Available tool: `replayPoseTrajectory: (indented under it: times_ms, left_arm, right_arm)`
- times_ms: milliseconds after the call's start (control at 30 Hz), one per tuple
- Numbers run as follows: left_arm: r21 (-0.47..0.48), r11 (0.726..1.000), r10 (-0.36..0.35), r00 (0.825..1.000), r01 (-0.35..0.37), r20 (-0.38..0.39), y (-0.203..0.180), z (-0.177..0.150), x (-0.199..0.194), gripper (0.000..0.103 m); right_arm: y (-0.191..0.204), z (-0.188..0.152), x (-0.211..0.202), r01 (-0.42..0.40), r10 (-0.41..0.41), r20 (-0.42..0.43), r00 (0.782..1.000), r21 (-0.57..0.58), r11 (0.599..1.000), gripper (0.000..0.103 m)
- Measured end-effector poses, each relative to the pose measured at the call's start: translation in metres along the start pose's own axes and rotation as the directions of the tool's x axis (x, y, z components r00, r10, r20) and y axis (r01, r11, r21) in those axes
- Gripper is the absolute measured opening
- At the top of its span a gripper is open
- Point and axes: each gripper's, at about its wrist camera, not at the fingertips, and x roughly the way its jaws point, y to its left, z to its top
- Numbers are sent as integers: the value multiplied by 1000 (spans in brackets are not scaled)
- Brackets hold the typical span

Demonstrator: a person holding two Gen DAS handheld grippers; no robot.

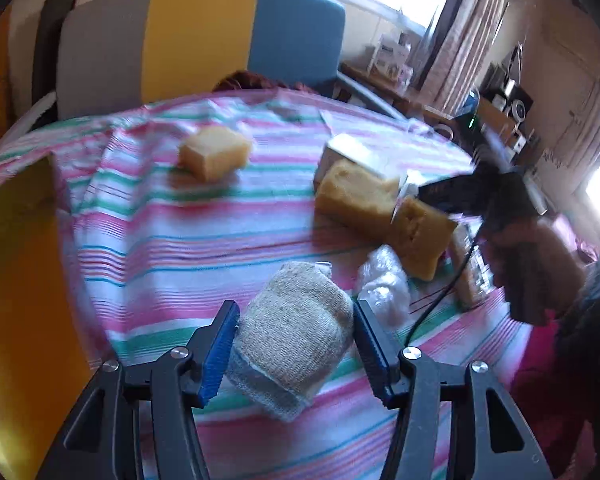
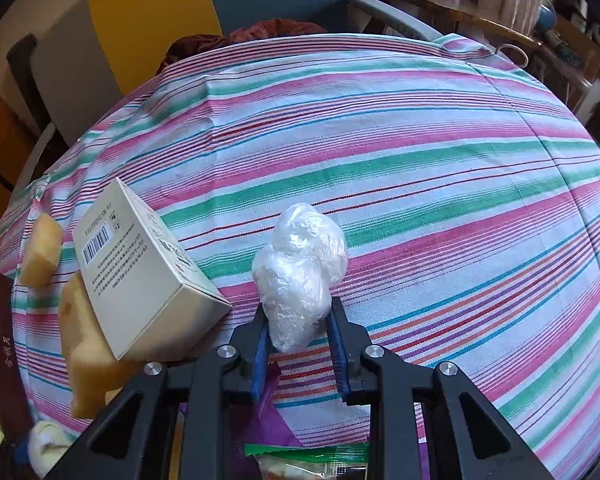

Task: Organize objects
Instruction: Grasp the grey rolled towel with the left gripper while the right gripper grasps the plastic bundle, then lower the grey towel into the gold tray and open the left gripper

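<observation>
My left gripper (image 1: 294, 326) has its blue pads against both sides of a rolled beige and grey sock (image 1: 292, 340) on the striped tablecloth (image 1: 160, 240). My right gripper (image 2: 298, 320) is shut on a crumpled clear plastic bundle (image 2: 300, 272), which also shows in the left wrist view (image 1: 382, 284). Yellow sponges lie on the cloth: one far left (image 1: 214, 152), two at the right (image 1: 356, 196) (image 1: 420, 236). A white box (image 2: 140, 268) leans on a sponge (image 2: 84, 344). The right gripper appears blurred in the left wrist view (image 1: 480, 196).
A yellow box wall (image 1: 16, 280) stands at the left. A grey, yellow and blue chair (image 1: 200, 40) is behind the table. A snack packet (image 2: 312, 460) and purple wrapper lie under the right gripper. A dark red booklet (image 2: 2, 340) is at the left edge.
</observation>
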Motion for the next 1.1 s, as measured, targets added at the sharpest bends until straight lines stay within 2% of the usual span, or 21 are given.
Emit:
replayPoseTrajectory:
  times_ms: [167, 300, 400, 500, 633, 733, 867, 1100]
  left_arm:
    - [-81, 996, 43, 997, -38, 65, 33, 1, -53, 58]
    - [-195, 972, 144, 987, -128, 69, 85, -14, -99, 58]
    - [-272, 930, 264, 964, -246, 31, 131, -34, -127, 58]
    - [-331, 871, 375, 926, -363, -28, 175, -59, -143, 59]
    - [-352, 824, 444, 892, -443, -84, 208, -84, -144, 59]
    - [-391, 800, 440, 888, -455, -132, 225, -98, -140, 60]
    - [-350, 798, 482, 868, -491, -118, 224, -103, -142, 62]
    - [-380, 784, 506, 860, -492, -69, 217, -99, -155, 62]
  right_arm:
    - [3, -1, 0, 14, -14, 6, 1000, -17, 1000, 27]
    - [4, -1, -1, 22, -22, 8, 1000, -25, 999, 27]
    - [5, -2, -1, 28, -28, 8, 1000, -31, 999, 27]
    - [7, -2, 0, 36, -36, 9, 999, -39, 999, 27]
    - [8, -4, -1, 46, -46, 11, 999, -50, 998, 27]
    - [9, -5, -2, 50, -50, 12, 999, -49, 998, 27]
    - [9, -6, -2, 52, -52, 15, 999, -50, 997, 27]
    - [6, -6, -4, 49, -48, 21, 999, -33, 998, 26]
